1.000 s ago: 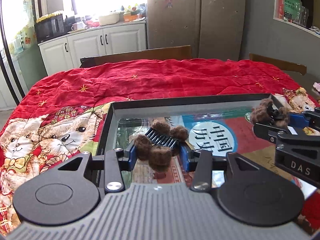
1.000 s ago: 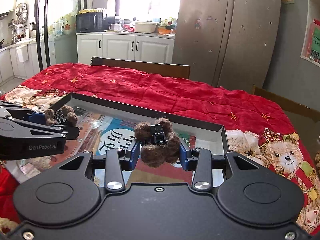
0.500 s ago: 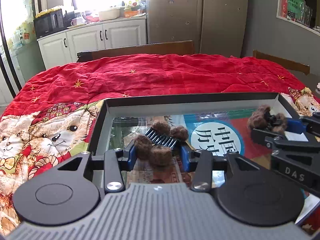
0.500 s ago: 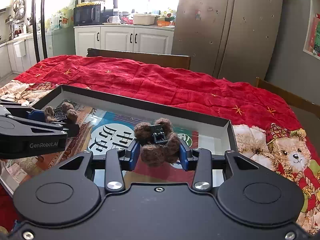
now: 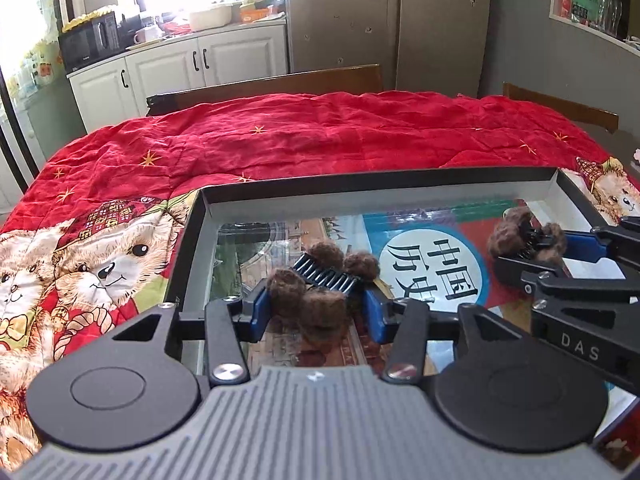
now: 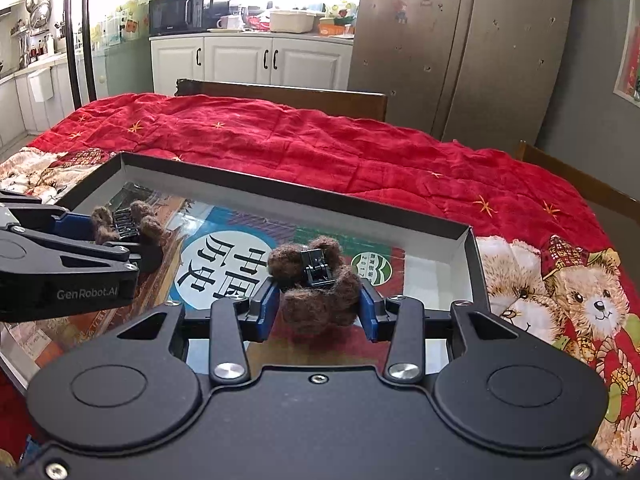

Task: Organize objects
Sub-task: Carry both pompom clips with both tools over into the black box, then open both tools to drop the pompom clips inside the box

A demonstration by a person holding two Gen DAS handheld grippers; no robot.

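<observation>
Over a shallow black tray (image 5: 376, 185) lined with a printed poster, on a red teddy-bear quilt (image 5: 280, 140): left gripper (image 5: 316, 306), jaws just widened, a gap at the right pad, around a brown fuzzy hair claw (image 5: 320, 296) low over the tray's near left. Right gripper (image 6: 318, 300) clenched on a second brown fuzzy claw clip (image 6: 318, 280), just above the tray's near right. White kitchen cabinets (image 6: 240, 60) far behind.
</observation>
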